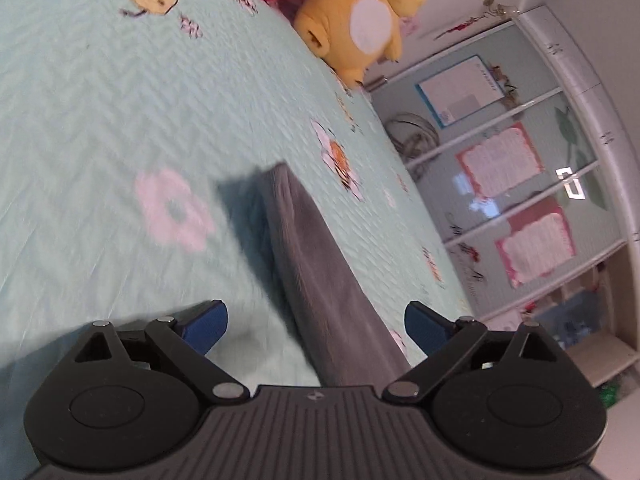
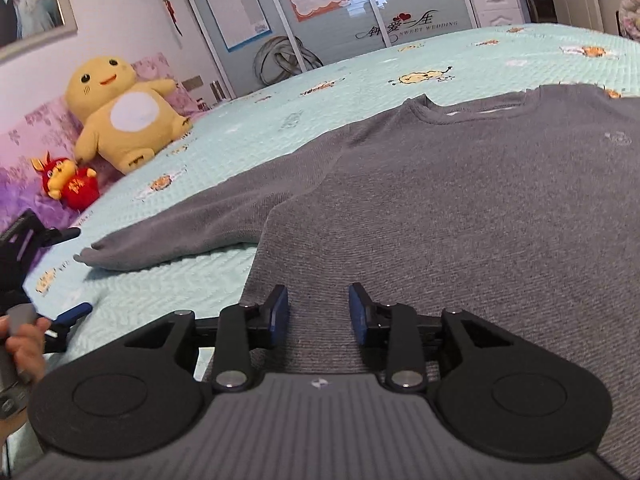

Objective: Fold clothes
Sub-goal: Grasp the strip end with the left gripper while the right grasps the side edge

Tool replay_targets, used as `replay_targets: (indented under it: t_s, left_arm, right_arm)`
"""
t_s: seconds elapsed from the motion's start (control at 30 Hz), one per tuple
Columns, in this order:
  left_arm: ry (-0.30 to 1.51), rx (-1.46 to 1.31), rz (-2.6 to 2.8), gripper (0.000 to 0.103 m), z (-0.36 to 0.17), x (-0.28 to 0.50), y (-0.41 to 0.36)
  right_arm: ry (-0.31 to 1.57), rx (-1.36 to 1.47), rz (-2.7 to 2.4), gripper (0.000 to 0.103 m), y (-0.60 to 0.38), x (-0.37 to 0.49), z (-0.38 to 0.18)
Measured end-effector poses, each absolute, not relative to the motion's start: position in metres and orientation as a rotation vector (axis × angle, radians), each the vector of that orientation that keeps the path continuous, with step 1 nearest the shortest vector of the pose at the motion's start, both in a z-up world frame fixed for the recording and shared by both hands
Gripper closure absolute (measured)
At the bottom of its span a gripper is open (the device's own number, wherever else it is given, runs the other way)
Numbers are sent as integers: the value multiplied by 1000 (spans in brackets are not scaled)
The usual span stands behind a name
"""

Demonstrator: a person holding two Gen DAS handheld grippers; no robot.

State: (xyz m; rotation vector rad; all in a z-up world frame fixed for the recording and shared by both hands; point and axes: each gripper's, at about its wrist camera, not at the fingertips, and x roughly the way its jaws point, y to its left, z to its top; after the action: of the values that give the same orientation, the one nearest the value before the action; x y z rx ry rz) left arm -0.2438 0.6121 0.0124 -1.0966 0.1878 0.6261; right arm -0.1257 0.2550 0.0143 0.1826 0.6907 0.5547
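A grey knit sweater [image 2: 460, 208] lies flat on the mint bedspread [image 2: 360, 80], collar toward the far side, one sleeve [image 2: 192, 220] stretched to the left. My right gripper [image 2: 318, 312] is open just above the sweater's lower hem, nothing between its blue pads. In the left wrist view the grey sleeve [image 1: 316, 276] runs between the wide-open fingers of my left gripper [image 1: 316, 322], which hovers over it without closing. The other gripper [image 2: 60, 316] and a hand [image 2: 24, 344] show at the left edge of the right wrist view.
A yellow plush toy [image 2: 120, 116] and a small red plush [image 2: 70, 184] sit by the purple headboard. Glass wardrobe doors [image 2: 320, 8] with posters stand beyond the bed. A white drawer unit [image 2: 496, 2] is at the far right.
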Motion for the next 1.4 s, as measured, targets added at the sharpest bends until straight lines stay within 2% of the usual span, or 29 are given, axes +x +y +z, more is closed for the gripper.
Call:
replay_targets:
  t_s: [0.13, 0.2, 0.23, 0.27, 0.3, 0.33, 0.37, 0.63, 0.8, 0.9, 0.97, 1.0, 1.4]
  left_arm:
    - [191, -1066, 653, 5, 14, -223, 629]
    - [204, -1040, 662, 13, 14, -216, 634]
    - [212, -1027, 669, 23, 14, -212, 636]
    - [220, -1016, 668, 43, 13, -211, 639]
    - [224, -1015, 646, 55, 12, -210, 641]
    - [225, -1021, 614, 95, 10, -210, 642]
    - [213, -993, 589, 101, 13, -211, 639]
    - [121, -457, 386, 101, 76, -199, 529]
    - [122, -220, 277, 101, 82, -182, 461]
    - [136, -176, 257, 101, 75, -176, 446]
    - [146, -155, 259, 101, 71, -174, 440]
    - [149, -150, 261, 101, 70, -174, 439]
    - [181, -8, 300, 101, 58, -174, 424]
  right_arm:
    - [689, 232, 583, 68, 249, -123, 10]
    - [689, 256, 597, 68, 246, -122, 8]
    - [688, 269, 604, 68, 245, -121, 7]
    - [688, 281, 611, 67, 243, -121, 6]
    - [687, 294, 618, 67, 242, -120, 5]
    - [687, 306, 625, 66, 240, -120, 4]
    - [686, 318, 632, 65, 239, -119, 3]
    - [695, 357, 665, 61, 235, -116, 4]
    - [693, 328, 719, 60, 255, -110, 23]
    - [691, 310, 751, 48, 266, -107, 35]
    - [690, 299, 772, 29, 274, -105, 43]
    - [689, 293, 783, 28, 278, -104, 47]
    - [680, 221, 910, 27, 325, -90, 94]
